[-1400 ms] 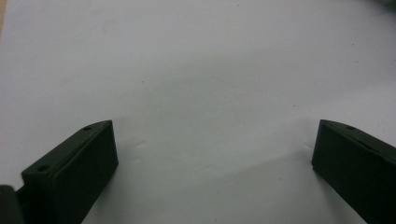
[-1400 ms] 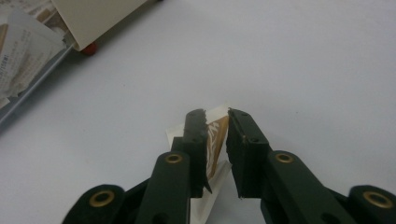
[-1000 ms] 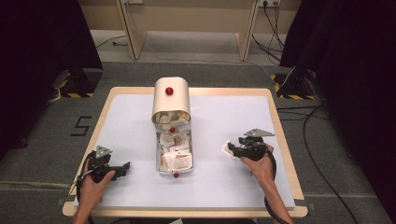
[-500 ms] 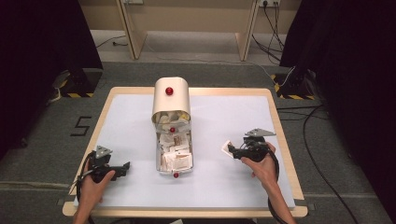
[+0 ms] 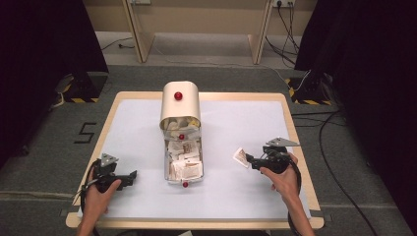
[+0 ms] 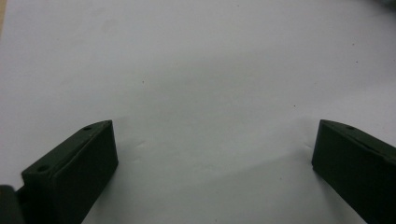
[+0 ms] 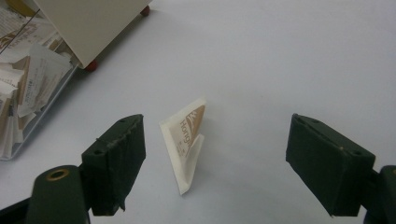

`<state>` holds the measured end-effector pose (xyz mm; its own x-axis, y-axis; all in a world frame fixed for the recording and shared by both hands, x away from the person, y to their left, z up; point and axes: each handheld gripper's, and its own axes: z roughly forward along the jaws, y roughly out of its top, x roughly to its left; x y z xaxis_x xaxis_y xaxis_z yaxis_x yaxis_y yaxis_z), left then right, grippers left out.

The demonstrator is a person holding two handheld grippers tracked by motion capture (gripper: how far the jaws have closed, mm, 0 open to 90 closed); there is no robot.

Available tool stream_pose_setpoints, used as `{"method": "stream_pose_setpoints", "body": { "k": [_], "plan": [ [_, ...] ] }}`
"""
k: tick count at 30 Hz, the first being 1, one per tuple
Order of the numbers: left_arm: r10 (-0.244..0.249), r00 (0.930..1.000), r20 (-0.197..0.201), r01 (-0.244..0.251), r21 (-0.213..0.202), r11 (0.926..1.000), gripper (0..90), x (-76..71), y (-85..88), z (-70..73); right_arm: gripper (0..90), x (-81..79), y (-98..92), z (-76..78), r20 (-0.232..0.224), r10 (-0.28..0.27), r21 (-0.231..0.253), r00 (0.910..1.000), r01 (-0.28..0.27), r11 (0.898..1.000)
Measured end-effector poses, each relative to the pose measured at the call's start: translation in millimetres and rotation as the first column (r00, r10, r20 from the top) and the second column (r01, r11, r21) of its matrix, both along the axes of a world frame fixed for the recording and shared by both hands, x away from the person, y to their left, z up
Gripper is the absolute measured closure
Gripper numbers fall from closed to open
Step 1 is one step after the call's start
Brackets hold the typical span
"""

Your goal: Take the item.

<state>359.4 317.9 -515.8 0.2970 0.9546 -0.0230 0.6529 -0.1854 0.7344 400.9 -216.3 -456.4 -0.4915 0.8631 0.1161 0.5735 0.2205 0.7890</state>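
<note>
Right gripper view shows the right gripper with jaws just opened wide, the small white-and-tan paper sachet lying loose on the white table sheet between them, so its set-down looks done. Left gripper hangs open over bare sheet at the high view's lower left, while the clear tray of sachets under the cream roll-top box mid-frame seems still nearly full.

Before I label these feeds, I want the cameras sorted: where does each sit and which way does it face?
High view: above the person's side, looking forward and down at the table; forearms, both claws.
Left gripper view: on the left claw, facing bare table; open jaws.
Right gripper view: on the right claw, facing the sachet; open jaws.
Shared with the high view: sachet, box.
</note>
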Motion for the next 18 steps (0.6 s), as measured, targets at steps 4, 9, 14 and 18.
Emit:
{"method": "stream_pose_setpoints", "body": {
  "k": [4, 9, 14, 18],
  "plan": [
    [0.0, 1.0, 0.0, 0.0, 0.0, 1.0, 0.0, 0.0, 0.0, 0.0, 20.6, -3.9, -4.7, 0.8, 0.004, -0.005, 0.012, 1.0, 0.005, 1.0],
    [0.0, 1.0, 0.0, 0.0, 0.0, 1.0, 0.0, 0.0, 0.0, 0.0, 20.6, -9.1, -10.0, 1.2, 0.007, -0.016, 0.019, 0.9999, 0.016, 1.0],
    [0.0, 1.0, 0.0, 0.0, 0.0, 1.0, 0.0, 0.0, 0.1, 0.0, 20.5, -13.9, -14.9, 1.6, 0.013, -0.022, 0.014, 0.9997, 0.022, 1.0],
    [0.0, 1.0, 0.0, 0.0, -0.001, 1.0, 0.0, 0.0, 0.0, 0.0, 19.8, -22.3, -18.5, 2.3, 0.016, -0.032, 0.017, 0.9994, 0.032, 0.999]
  ]
}}
